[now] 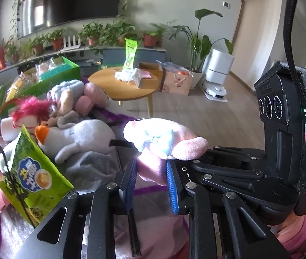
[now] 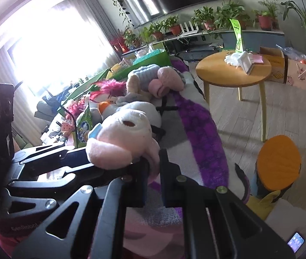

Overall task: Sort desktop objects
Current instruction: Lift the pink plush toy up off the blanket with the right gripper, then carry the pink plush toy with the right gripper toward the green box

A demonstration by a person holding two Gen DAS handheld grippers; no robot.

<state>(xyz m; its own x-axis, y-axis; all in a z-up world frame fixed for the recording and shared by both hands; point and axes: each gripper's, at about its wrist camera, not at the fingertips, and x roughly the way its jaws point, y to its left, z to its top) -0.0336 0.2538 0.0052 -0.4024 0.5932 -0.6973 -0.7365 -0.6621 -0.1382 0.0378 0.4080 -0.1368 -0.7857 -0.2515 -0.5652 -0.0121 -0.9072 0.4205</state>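
Observation:
A pink plush toy (image 1: pixel 159 133) with a pale blue bow (image 1: pixel 157 139) is held up between both grippers over a purple and grey blanket (image 2: pixel 200 129). In the left wrist view my left gripper (image 1: pixel 150 166) is shut on a pink limb of the toy, pinched between its blue pads (image 1: pixel 172 185). My right gripper (image 2: pixel 154 161) is shut on another pink part of the same plush toy (image 2: pixel 122 138). Its black body (image 1: pixel 282 140) reaches in from the right in the left wrist view, its fingertips hidden under the toy.
To the left lie a white goose plush (image 1: pixel 84 138), a green snack bag (image 1: pixel 34 172), a red-haired doll (image 1: pixel 34 108), more soft toys (image 1: pixel 77 95) and green boxes (image 1: pixel 60 73). A round wooden table (image 2: pixel 232 73) stands beyond. An orange-topped object (image 2: pixel 278 164) and a phone (image 2: pixel 295 242) sit at the right.

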